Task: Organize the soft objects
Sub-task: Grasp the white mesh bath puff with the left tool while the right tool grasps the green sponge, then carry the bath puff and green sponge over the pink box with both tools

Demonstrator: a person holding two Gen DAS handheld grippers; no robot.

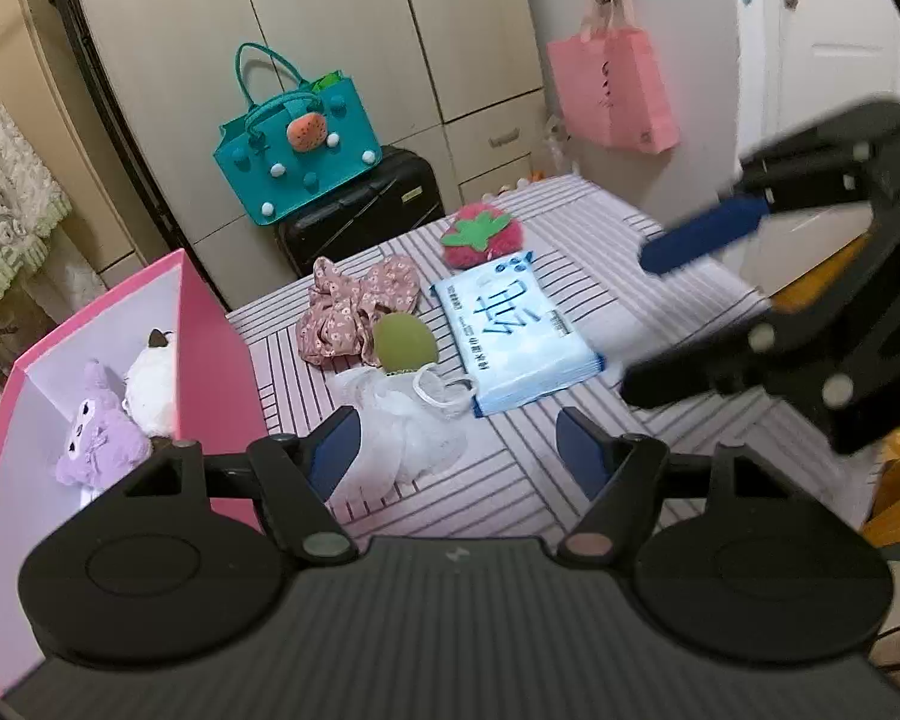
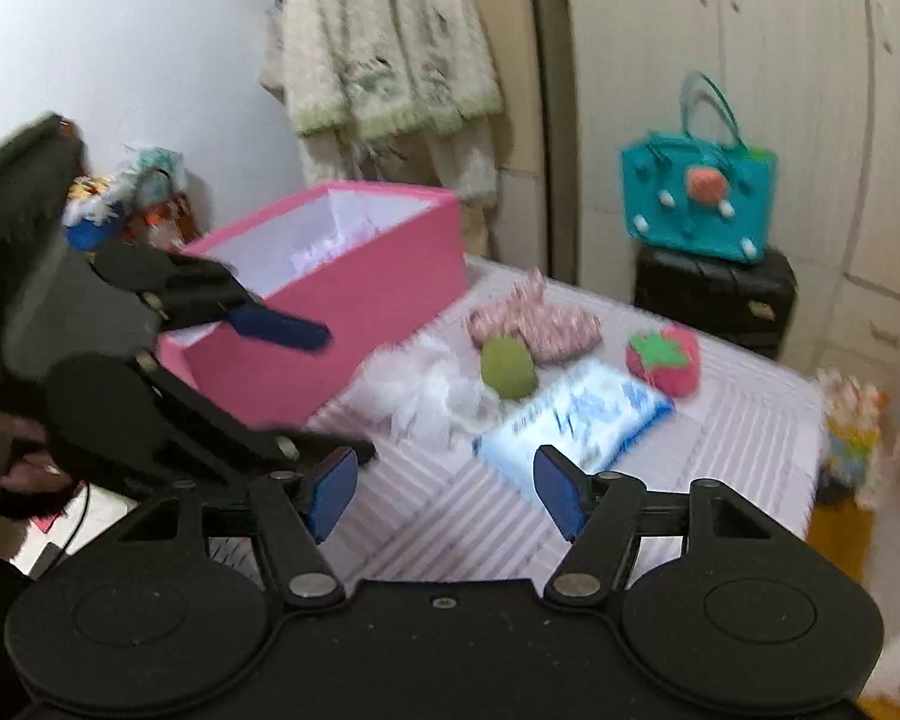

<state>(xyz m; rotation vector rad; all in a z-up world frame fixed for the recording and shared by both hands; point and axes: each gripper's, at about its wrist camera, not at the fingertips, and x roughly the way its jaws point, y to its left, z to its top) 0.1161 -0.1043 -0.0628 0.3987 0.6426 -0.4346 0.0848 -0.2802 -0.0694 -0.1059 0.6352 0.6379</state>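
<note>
On the striped tablecloth [image 1: 570,480] lie a white mesh pouf [image 1: 402,426], a green soft ball [image 1: 403,343], a pink floral cloth [image 1: 354,306], a blue wipes pack [image 1: 510,330] and a strawberry plush [image 1: 480,234]. The pink box [image 1: 204,348] at the left holds a purple plush [image 1: 99,426] and a white plush [image 1: 150,384]. My left gripper [image 1: 459,450] is open above the pouf, its pads not touching it. My right gripper [image 2: 444,489] is open and empty over the cloth, just short of the wipes pack [image 2: 576,414] and right of the pink box [image 2: 354,300].
A teal bag [image 1: 300,138] sits on a black suitcase [image 1: 360,210] behind the table. A pink tote [image 1: 612,90] hangs on the wall by a white door. A knitted garment [image 2: 384,42] hangs above the box. Wardrobe doors fill the background.
</note>
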